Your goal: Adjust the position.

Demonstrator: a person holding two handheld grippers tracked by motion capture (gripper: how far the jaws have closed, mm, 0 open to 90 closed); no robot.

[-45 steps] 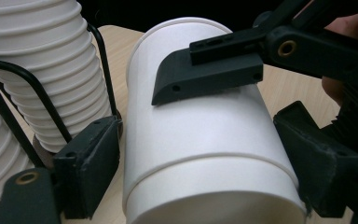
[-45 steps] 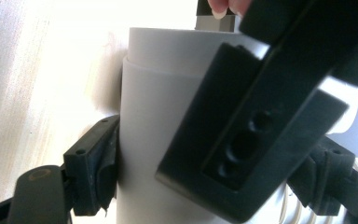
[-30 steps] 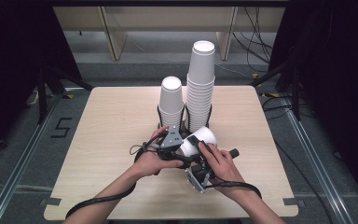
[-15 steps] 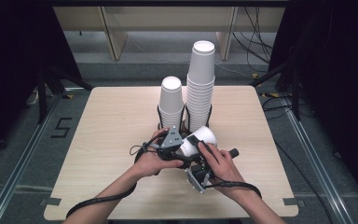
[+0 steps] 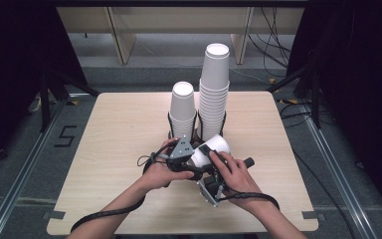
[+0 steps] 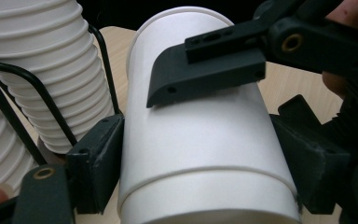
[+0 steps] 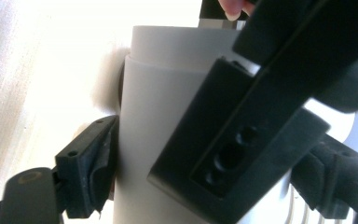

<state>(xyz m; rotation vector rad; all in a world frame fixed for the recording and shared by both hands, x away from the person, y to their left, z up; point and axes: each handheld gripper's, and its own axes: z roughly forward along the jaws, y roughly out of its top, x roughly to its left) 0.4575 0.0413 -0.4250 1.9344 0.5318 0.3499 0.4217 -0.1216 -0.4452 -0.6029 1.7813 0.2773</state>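
Note:
A white paper cup (image 5: 214, 147) lies tilted between both hands, just in front of the stacks. A seam runs round it, as if one cup sat nested in another (image 6: 205, 179). My left gripper (image 6: 200, 163) has just been closing, and its pads press both sides of the cup. My right gripper (image 7: 214, 177) reaches in from the other side. Its jaws have just been opening. They stand loosely around the cup, one of them lying across the cup's top in the left gripper view. In the high view the left gripper (image 5: 195, 158) and right gripper (image 5: 213, 172) meet at the cup.
Two stacks of white cups stand in black wire holders at the table's middle: a short stack (image 5: 183, 107) and a taller stack (image 5: 214, 84), right behind the held cup. The wooden table (image 5: 109, 149) has bare room on both sides. Cables trail from the grippers.

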